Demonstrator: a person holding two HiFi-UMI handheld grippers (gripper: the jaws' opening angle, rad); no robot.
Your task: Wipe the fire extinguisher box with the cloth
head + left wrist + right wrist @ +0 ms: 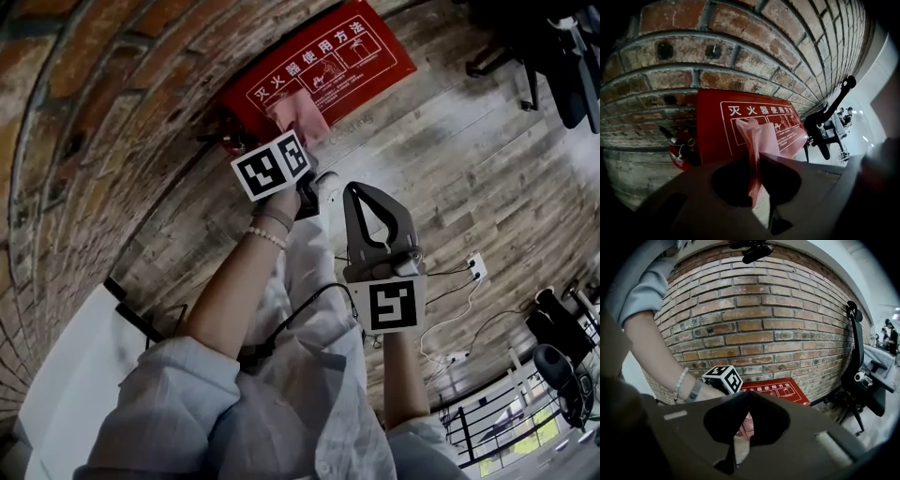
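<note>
Fingers [693, 180] of left gripper [757, 159] pinching pink cloth [761, 136], red box [712, 131] marked 灭火器使用方法

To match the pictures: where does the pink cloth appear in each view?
Head view: pink cloth upper centre, against the red fire extinguisher box.
Left gripper view: pink cloth centre, pinched in the left gripper, before the box.
Right gripper view: not clearly seen; box low centre.
Shared landmark: the box.

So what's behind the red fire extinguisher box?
A brick wall stands behind the fire extinguisher box. A red extinguisher shows at its side. The pink cloth, held by the left hand-held gripper, covers part of its front.
</note>
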